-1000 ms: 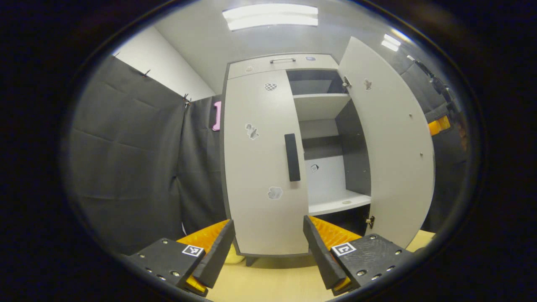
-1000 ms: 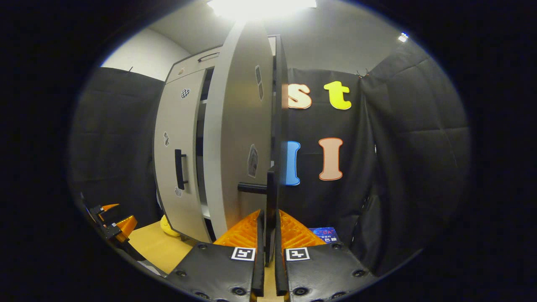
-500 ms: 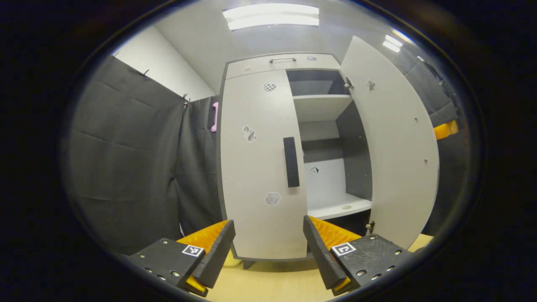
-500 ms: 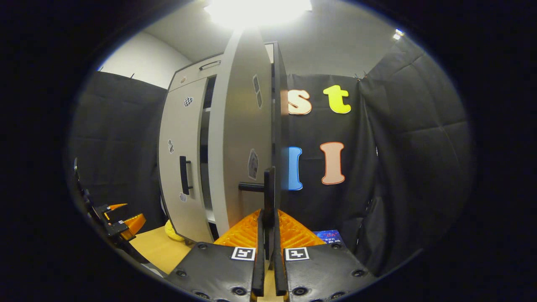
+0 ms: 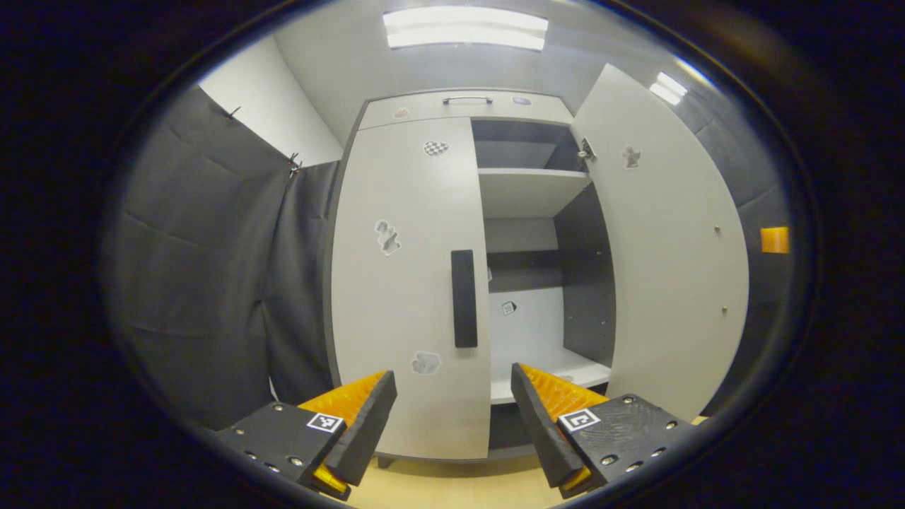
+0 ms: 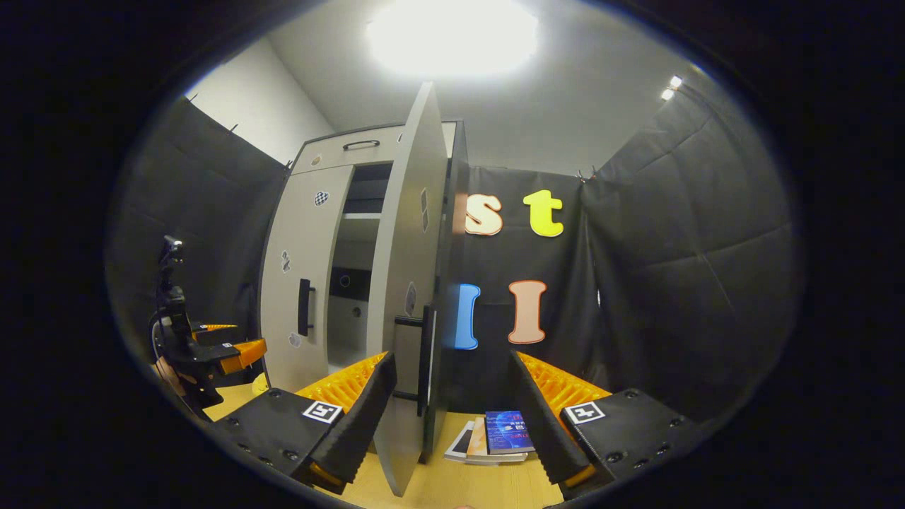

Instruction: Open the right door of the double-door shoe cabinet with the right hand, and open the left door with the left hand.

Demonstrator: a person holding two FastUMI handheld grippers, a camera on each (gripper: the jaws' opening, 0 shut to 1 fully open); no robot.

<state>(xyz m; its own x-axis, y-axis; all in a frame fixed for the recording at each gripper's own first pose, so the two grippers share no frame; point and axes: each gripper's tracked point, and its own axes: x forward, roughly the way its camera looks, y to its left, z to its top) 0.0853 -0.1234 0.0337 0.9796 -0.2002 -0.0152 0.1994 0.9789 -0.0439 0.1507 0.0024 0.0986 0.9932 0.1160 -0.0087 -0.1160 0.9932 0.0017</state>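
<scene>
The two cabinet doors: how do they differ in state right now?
The right door stands swung wide open, baring the shelves; the left door lies shut, flat against the cabinet. The left door shows its handle face-on; the right door shows its handleless inner face. Both are pale and carry small stickers.

Right gripper (image 6: 452, 417) fingers spread before open right door (image 6: 403, 283).
</scene>
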